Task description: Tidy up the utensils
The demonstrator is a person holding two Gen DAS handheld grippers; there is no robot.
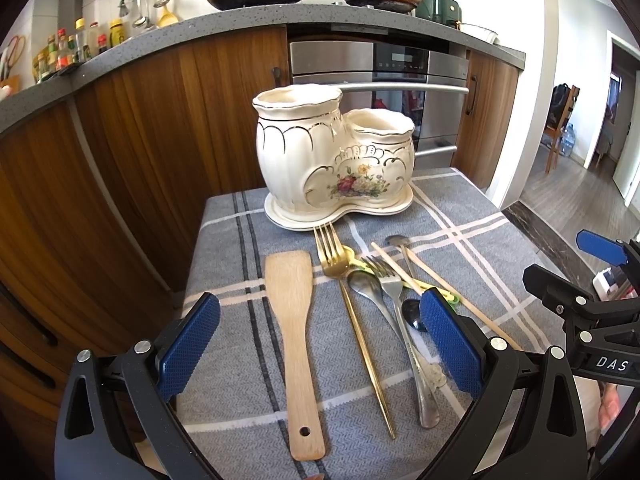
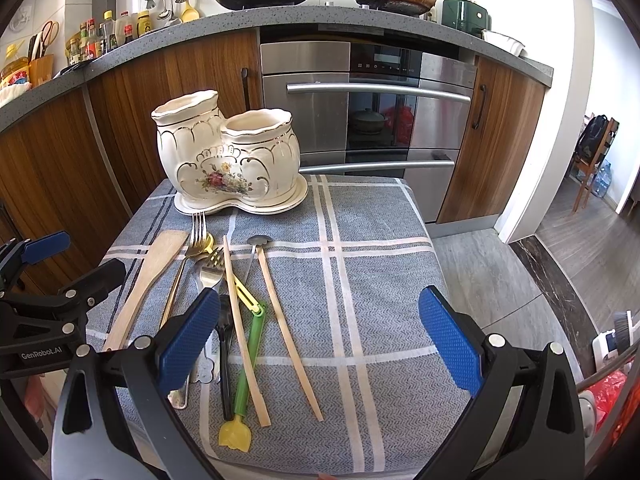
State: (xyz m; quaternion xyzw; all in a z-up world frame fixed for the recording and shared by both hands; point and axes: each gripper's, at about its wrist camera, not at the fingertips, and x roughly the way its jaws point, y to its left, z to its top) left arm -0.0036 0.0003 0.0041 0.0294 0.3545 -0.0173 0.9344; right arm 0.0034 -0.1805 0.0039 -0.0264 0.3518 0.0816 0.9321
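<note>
A: Where are the utensils placed, and why so?

B: They are laid flat on the checked cloth [image 2: 380,280], in the lower left of the right wrist view, with the handles turned toward the cameras. The wooden spatula [image 1: 294,344] is set apart at the left; the gold fork [image 1: 340,280], the silver fork [image 1: 400,312] and the chopsticks [image 2: 288,336] are crossed in a loose pile beside it, over a green and yellow utensil [image 2: 246,364]. A grasp by the handle seems to be invited.

A: And the holder?

B: The ceramic holder [image 1: 332,160] is stood upright on its saucer at the far edge of the cloth, in the centre of the left wrist view. Both mouths are seen empty, so nothing is judged sorted yet.

A: How are the grippers held?

B: The left gripper [image 1: 320,344] is held wide apart over the spatula and gold fork, nothing gripped. The right gripper [image 2: 320,344] is likewise spread wide above the chopsticks, empty. A pick is probably being lined up.
</note>
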